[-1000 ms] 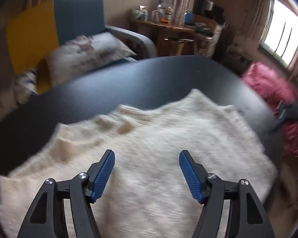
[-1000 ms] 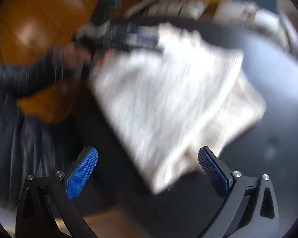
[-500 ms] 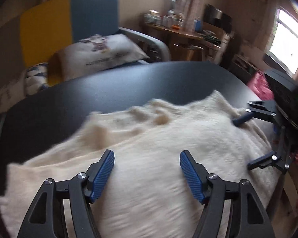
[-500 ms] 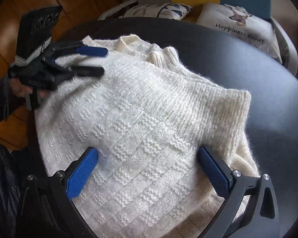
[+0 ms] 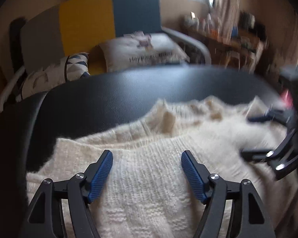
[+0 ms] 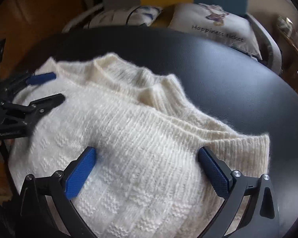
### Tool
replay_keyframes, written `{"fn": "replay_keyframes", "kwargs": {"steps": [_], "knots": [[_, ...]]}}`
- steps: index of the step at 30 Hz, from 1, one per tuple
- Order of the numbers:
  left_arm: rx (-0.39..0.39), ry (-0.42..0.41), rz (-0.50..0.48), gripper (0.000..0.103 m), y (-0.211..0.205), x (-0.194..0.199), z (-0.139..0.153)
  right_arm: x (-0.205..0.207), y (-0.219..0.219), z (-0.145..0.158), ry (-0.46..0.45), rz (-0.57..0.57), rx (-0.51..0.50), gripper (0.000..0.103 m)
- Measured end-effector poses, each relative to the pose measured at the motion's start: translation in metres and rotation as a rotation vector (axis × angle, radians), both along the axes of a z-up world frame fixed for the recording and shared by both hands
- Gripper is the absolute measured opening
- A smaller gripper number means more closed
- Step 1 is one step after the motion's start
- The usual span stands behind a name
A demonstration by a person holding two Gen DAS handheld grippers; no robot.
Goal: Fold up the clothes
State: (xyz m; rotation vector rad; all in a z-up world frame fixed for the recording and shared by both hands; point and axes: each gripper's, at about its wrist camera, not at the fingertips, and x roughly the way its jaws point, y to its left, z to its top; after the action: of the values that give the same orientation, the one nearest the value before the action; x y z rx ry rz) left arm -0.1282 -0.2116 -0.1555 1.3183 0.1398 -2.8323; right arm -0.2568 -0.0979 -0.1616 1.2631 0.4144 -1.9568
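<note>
While the cream knit sweater (image 6: 141, 138) lies folded on the near-left part of the round black desk (image 6: 238, 83), the left tool (image 5: 147, 175) hovers released over its left side, and the right tool (image 6: 147, 170) hovers released over its right, grasping nothing.

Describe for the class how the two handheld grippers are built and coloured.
Both the left gripper and the right gripper have black, angular plastic fingers jointed with silver round screws. Each fingertip carries a blue ribbed pad. No cables show on them. The person's sleeves are not visible.
</note>
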Motion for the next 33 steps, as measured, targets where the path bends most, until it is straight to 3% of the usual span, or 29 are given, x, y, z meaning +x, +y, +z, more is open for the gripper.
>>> {"fn": "replay_keyframes", "kwargs": {"steps": [2, 4, 7, 10, 17, 20, 24, 26, 28, 33], "knots": [[0.031, 0.034, -0.039, 0.072, -0.004, 0.008, 0.009, 0.003, 0.002, 0.008, 0.011, -0.053, -0.018, 0.103], [0.009, 0.038, -0.115, 0.073, -0.001, 0.013, 0.012, 0.013, -0.004, 0.015, -0.004, -0.016, -0.069, 0.103], [-0.126, -0.003, -0.214, 0.073, 0.012, 0.010, 0.003, 0.023, -0.018, 0.012, -0.010, 0.021, -0.058, 0.103], [-0.194, -0.021, -0.313, 0.073, 0.021, -0.005, -0.004, 0.028, -0.031, 0.002, -0.002, 0.021, -0.019, 0.103], [0.031, -0.183, -0.470, 0.073, 0.000, -0.061, -0.008, 0.031, -0.022, -0.003, 0.037, 0.002, -0.065, 0.103], [0.059, -0.253, -0.569, 0.073, -0.003, -0.071, -0.012, 0.033, -0.018, -0.005, 0.056, 0.010, -0.086, 0.103], [0.047, -0.248, -0.599, 0.069, -0.002, -0.068, -0.009, 0.041, -0.015, -0.008, 0.080, 0.017, -0.109, 0.103], [0.033, -0.221, -0.615, 0.059, 0.001, -0.062, -0.005, 0.042, -0.014, -0.010, 0.086, 0.017, -0.116, 0.103], [0.020, -0.211, -0.610, 0.058, 0.001, -0.060, -0.002, 0.042, -0.012, -0.008, 0.087, 0.017, -0.114, 0.103], [0.072, -0.253, -0.621, 0.054, -0.002, -0.058, -0.006, 0.040, -0.012, -0.006, 0.087, 0.016, -0.106, 0.103]]}}
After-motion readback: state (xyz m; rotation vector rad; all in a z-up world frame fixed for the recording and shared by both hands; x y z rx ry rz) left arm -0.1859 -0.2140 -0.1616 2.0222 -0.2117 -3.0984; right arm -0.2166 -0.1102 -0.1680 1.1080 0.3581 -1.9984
